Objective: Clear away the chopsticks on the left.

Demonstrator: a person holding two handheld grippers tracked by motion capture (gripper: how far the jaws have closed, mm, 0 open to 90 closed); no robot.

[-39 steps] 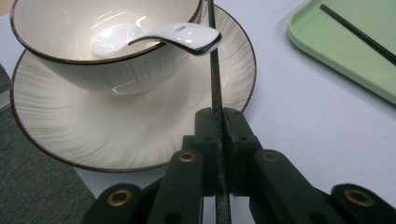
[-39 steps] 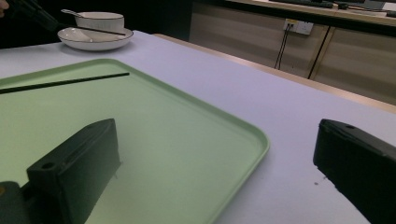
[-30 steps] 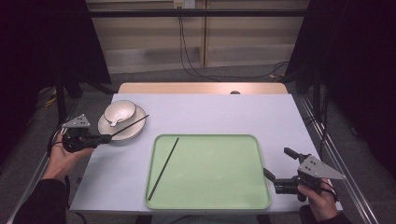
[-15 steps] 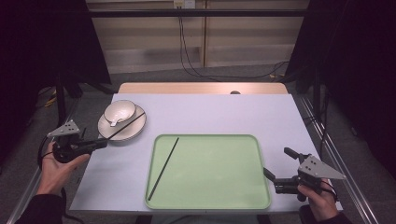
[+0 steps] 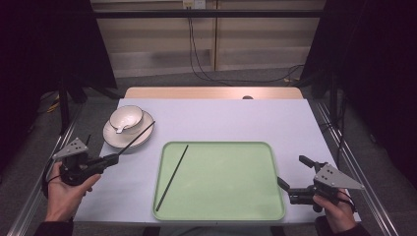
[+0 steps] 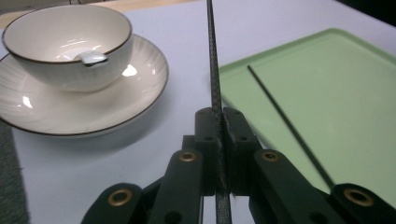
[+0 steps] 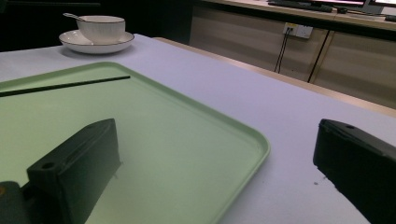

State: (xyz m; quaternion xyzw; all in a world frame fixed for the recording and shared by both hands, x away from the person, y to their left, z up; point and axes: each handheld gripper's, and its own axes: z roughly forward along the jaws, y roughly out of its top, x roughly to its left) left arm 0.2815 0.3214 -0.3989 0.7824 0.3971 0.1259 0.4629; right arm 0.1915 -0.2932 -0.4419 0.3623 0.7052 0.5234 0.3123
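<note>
- Pale lavender table (image 5: 226,118) under dim light, dark curtains at both sides; work from your left across to your right.
- Left gripper (image 5: 114,158): its jaws are pressed together on a thin black chopstick (image 6: 214,70), pinching it near one end. The free length slants up and away over the edge of the saucer (image 5: 114,139), beside the bowl (image 5: 126,118) with its spoon (image 6: 92,58).
- Keep the pinch firm. A rod held this near its end is likely to pivot, so move slowly and keep the wrist level.
- Clear the saucer rim before you swing toward the tray (image 5: 221,212); a raised tip may catch the bowl.
- Second chopstick (image 5: 172,178): it lies flat on the left part of the tray, running diagonally. Line your rod up parallel to it, just beside it, before lowering.
- Lower until the rod rests on the tray floor, then spread the jaws.
- Right gripper (image 5: 290,173): its jaws stand spread and hold nothing, over the tray's near right corner. Keep it clear of the drop zone.
</note>
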